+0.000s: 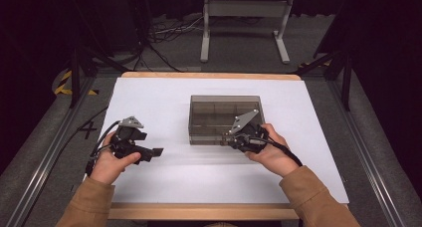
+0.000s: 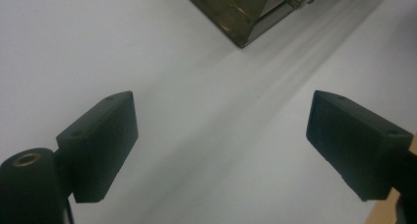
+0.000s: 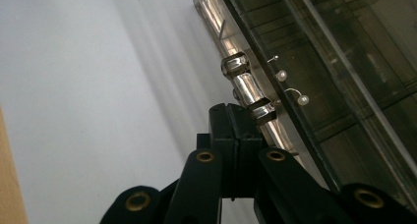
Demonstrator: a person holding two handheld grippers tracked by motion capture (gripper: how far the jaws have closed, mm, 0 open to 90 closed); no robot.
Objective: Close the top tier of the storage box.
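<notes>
Smoked clear box (image 1: 224,118) sits mid-surface (image 1: 149,97), lid down. Right tool (image 1: 233,141) is pressed against its near edge, jaws clenched together right beside the shiny latch (image 3: 248,89), whether they pinch it I can't tell. Left tool (image 1: 155,152) hovers well off to the left over bare white, jaws spread wide, released, grasping nothing

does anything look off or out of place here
Nothing stands out. The smoked clear box sits square on the white table, lid down, no cracks or spills visible. The right claw is shut against the latch on the box's near side; the left claw hangs open over bare table.
</notes>
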